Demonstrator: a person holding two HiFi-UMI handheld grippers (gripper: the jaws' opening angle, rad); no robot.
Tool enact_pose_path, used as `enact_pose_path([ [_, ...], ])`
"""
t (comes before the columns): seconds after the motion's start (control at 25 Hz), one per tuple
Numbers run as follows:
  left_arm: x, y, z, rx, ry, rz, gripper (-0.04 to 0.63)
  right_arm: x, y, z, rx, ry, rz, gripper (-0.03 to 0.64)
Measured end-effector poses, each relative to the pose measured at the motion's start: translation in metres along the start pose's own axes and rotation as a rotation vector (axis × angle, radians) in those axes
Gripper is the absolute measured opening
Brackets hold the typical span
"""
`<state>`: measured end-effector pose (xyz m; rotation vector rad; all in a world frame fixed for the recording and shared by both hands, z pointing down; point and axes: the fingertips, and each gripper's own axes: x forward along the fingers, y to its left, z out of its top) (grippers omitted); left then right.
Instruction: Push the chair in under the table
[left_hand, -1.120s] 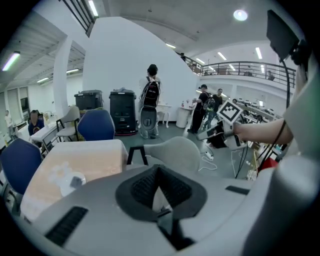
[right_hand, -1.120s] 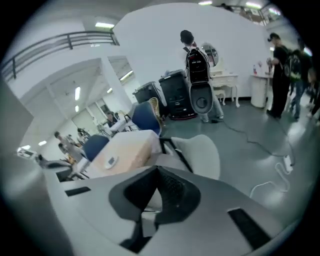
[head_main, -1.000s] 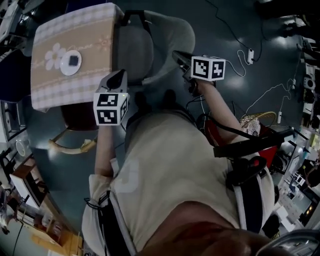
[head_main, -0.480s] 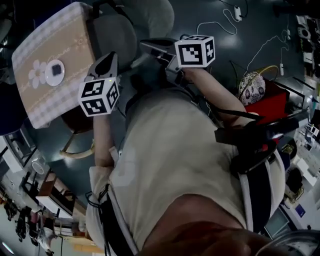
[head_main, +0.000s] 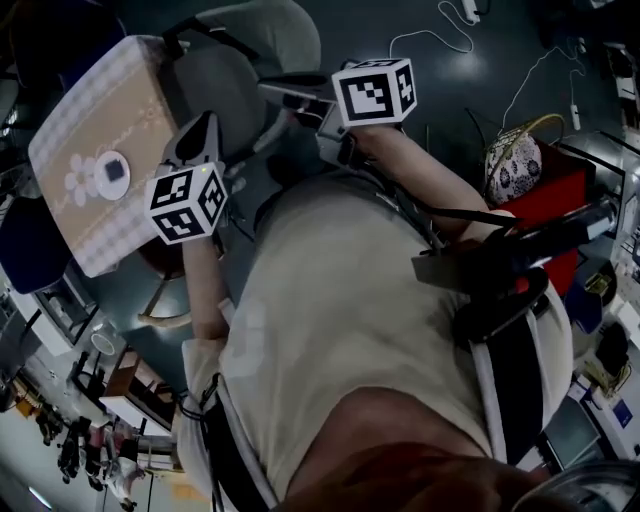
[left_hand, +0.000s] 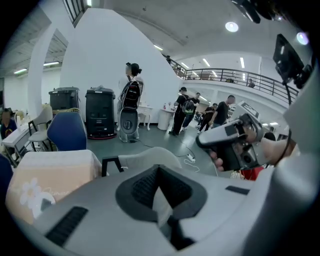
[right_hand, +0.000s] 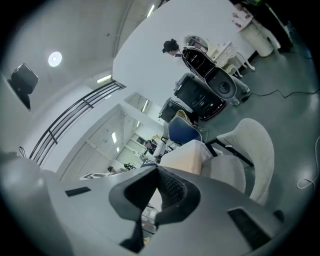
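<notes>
1. Bench (head_main: 120, 100): square top under a beige checked cloth with a flower print. One white disc (head_main: 113, 172) with a dark square centre lies on it, just beside the flower.
2. Chair (head_main: 225, 80): grey padded shell with black armrests. It stands at the bench's far side, seat butted up to the cloth edge and backrest on the side away from the bench.
3. Left claw (left_hand: 159, 190): closed, nothing between the pads. It is held above where the chair meets the bench and looks clear of both.
4. Right claw (right_hand: 156, 187): closed and empty too. It is held up near the chair's backrest, apart from it.
5. Floor (head_main: 470, 90): dark grey-green, with white cables (head_main: 425, 38) trailing across it. A patterned basket (head_main: 512, 165) sits by a red box (head_main: 565, 185) on the person's right.
6. Room: a big white hall with ceiling spots (left_hand: 231, 26) and a railed balcony (left_hand: 240, 77). A blue chair (left_hand: 67, 132) and black cases (left_hand: 100, 112) stand behind the bench. One person (left_hand: 132, 82) stands at the white wall, and a group (left_hand: 187, 107) is further back.
7. Hard to make out:
   - The cloth hides the bench legs, so I can't tell how far the seat goes under.
   - The chair base is out of sight.
   - The wearer's beige shirt (head_main: 340, 320) blocks most of the near floor.
   - The shelving at the left edge of the head view is too small to read.
   - I can't tell what the disc is.
</notes>
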<state>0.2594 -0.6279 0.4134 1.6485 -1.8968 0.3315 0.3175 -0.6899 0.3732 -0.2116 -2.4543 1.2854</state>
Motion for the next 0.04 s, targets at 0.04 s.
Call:
enact_pose_path([
  [0.04, 0.0057, -0.006, 0.0053, 0.005, 0.001, -0.001, 0.008, -0.0062, -0.0039, 0.005, 0.005, -0.003, 0.002, 0.011],
])
